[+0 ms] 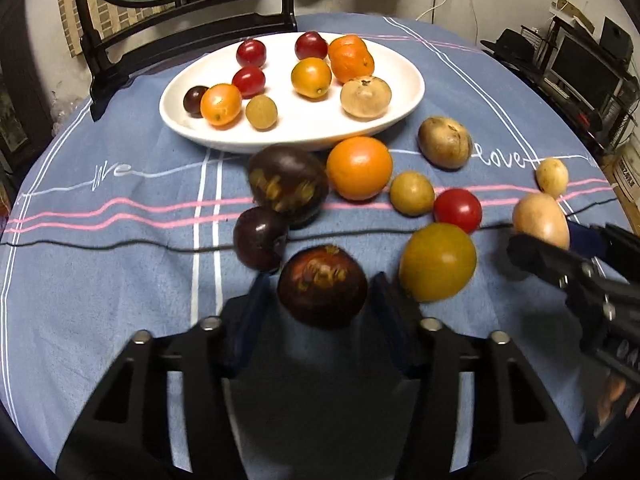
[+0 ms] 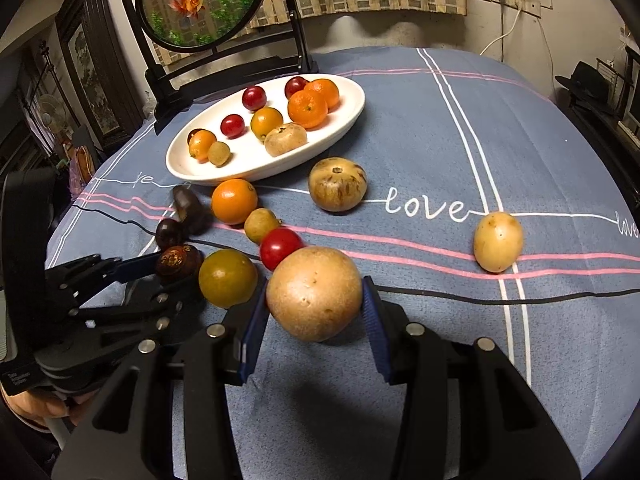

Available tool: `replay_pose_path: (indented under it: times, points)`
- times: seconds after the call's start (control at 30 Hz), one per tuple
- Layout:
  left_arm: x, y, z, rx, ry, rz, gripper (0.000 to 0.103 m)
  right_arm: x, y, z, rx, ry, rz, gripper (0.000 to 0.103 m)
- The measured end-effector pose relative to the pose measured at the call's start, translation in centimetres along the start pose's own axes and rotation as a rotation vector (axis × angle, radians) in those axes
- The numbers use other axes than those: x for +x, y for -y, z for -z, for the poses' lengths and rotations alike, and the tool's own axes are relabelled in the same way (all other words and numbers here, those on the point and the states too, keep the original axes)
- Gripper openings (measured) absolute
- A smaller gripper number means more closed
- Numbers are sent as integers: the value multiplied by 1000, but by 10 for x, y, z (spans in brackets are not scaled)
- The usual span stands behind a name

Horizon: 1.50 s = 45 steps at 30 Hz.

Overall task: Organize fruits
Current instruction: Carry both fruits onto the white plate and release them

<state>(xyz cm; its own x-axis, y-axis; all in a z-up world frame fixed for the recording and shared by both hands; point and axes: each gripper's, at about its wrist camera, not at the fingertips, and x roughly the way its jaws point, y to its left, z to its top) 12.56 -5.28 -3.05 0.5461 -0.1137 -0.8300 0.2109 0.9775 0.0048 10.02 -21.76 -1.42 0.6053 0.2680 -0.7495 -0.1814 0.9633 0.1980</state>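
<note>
My left gripper point(image 1: 320, 280) is shut on a dark maroon fruit point(image 1: 322, 286) low over the blue tablecloth. My right gripper point(image 2: 314, 284) is shut on a big tan round fruit point(image 2: 314, 292), its blue pads pressing both sides. In the left wrist view the right gripper point(image 1: 552, 240) sits at the right edge with that tan fruit point(image 1: 540, 218). A white oval plate point(image 1: 400, 112) at the back holds several small fruits. Loose on the cloth lie an orange point(image 1: 359, 168), two dark fruits point(image 1: 288, 184), a yellow-green tomato point(image 1: 438, 262) and a red tomato point(image 1: 458, 210).
A brown fruit point(image 2: 338, 190) and a yellow fruit point(image 2: 498, 242) lie further right on the cloth. A black cable point(image 2: 520, 300) crosses the table. A dark wooden stand with a round picture point(image 2: 200, 4) rises behind the plate. Shelves stand beyond the right table edge.
</note>
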Motion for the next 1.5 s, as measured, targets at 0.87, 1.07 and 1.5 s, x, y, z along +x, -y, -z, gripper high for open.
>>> replay_pose_path:
  times: [0.87,1.07,1.5]
  points:
    - [-63,-44,3,-27,117,25,43,-10,-5,-2,-22,50,-5,46]
    - [-71,-50,-8,-14,140,44,43,-18,-11,-7,-15,71,-27,46]
    - [-72,-57,-59,-11,196,86,43,-29,-31,-54,-56,106,-77,46]
